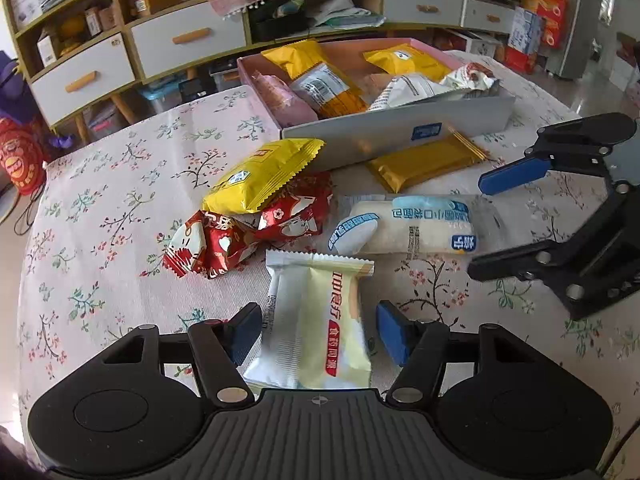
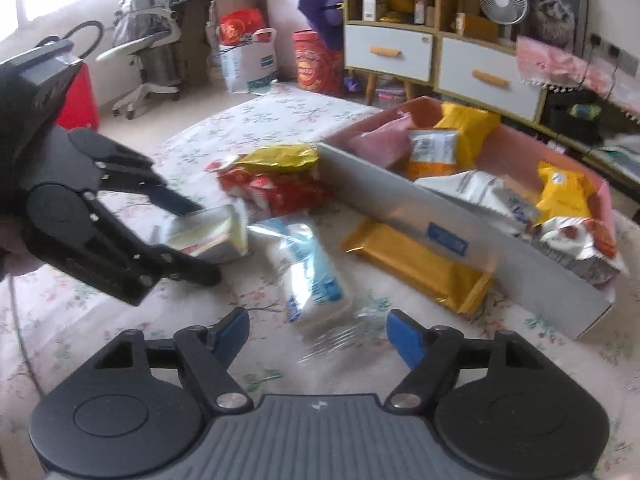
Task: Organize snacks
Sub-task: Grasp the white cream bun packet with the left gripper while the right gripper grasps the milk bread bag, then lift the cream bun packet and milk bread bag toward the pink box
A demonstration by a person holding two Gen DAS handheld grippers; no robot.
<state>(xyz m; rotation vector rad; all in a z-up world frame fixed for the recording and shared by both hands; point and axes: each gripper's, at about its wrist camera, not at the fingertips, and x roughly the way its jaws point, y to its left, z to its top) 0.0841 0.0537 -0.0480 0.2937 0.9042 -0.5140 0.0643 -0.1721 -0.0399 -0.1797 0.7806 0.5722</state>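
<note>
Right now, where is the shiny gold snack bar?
In the left wrist view, the gold bar lies on the tablecloth, right of centre, against the box front.

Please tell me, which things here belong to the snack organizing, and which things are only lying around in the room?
Belonging to the job:
cream packet, between the left gripper fingers
white-blue bread packet
red packets
yellow packet
gold packet
box, already holding snacks

Only lying around:
drawer cabinet
fan
office chair
</note>
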